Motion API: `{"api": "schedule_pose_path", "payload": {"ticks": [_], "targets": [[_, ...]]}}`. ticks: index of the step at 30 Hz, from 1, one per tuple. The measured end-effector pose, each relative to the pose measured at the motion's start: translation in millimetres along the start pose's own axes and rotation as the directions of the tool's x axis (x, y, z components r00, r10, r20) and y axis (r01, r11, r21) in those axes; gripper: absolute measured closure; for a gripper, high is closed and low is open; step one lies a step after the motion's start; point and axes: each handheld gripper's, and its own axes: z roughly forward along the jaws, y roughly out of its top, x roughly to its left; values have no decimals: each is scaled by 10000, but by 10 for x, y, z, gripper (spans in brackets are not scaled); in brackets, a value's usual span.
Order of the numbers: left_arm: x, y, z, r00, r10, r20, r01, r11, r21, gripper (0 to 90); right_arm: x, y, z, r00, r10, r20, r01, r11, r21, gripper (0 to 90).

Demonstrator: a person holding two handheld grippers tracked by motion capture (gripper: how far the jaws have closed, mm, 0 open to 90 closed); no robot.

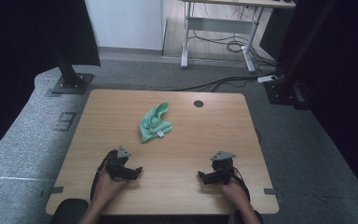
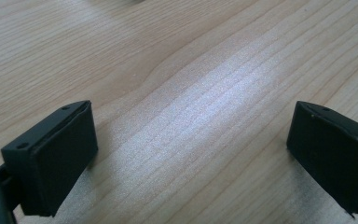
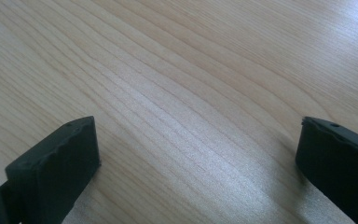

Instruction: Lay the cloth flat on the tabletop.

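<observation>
Your left gripper [image 1: 138,171] and right gripper [image 1: 200,175] both rest low on the wooden table [image 1: 205,135] near its front edge, jaws spread wide with nothing between them. The crumpled green cloth [image 1: 154,122] lies beyond them toward the middle of the table, nearer to your left gripper. It looks light, soft and limp, so you should pinch a raised fold or the corner with the small white label; its long axis runs from the near-left to the far-right.
</observation>
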Motion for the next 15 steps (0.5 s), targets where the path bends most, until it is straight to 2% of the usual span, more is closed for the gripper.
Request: {"api": "schedule_pose_path", "payload": {"ticks": [15], "targets": [[1,10,10,10000,26,29,-26,10000,37,3,0,0,0,10000,3,1,-3,10000,-6,0]]}}
